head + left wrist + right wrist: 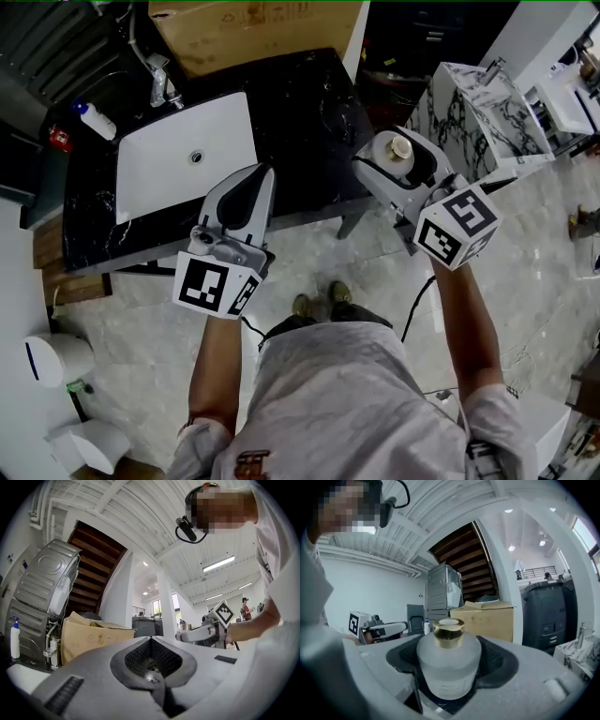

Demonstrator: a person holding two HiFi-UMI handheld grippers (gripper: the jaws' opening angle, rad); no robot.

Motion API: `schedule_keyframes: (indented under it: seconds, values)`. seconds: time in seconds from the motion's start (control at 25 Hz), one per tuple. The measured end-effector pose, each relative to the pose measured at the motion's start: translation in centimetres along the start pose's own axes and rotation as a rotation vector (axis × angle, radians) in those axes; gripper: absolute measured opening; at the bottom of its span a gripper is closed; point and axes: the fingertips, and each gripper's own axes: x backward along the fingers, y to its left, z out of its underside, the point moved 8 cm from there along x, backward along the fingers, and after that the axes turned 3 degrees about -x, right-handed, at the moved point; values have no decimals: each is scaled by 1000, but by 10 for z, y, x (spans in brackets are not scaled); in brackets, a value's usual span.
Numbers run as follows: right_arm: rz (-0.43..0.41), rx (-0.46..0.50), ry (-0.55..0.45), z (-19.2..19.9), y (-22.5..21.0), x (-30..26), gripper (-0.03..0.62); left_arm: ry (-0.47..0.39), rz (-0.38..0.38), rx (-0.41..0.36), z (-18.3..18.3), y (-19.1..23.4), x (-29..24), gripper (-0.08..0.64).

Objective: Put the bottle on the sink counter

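Note:
A frosted glass bottle with a gold cap is held upright in my right gripper, which is shut on it. This gripper hangs over the floor just past the right end of the black sink counter. In the right gripper view the bottle fills the space between the jaws of the right gripper. My left gripper is shut with nothing in it, over the counter's front edge beside the white basin. In the left gripper view the left gripper has its jaws closed together.
A faucet and a white spray bottle stand at the back of the counter, behind the basin. A cardboard box stands beyond the counter. A white marble-pattern unit is at the right. The person's feet are on the tiled floor.

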Motion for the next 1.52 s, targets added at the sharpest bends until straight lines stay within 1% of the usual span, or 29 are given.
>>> schedule_keyframes:
  seconds: [0.32,0.76,1.04,1.28,1.52]
  values:
    - [-5,50,76,27,-28,-17,333,25,-38,-9,21,-9,-18,0]
    - [-4,14,203,84,-61,-44,333,57,-66,5,43,-17,-33,0]
    - [-14,17,271,112,-67,-56,333,79,-84,11,53,-15,-35,0]
    - [-20,28,294,127,-72,-63,333,92,-94,20,63,-13,-37,0]
    - [-17,19,312,137,-74,-67,333,102,-88,32,68,-11,-39,0]
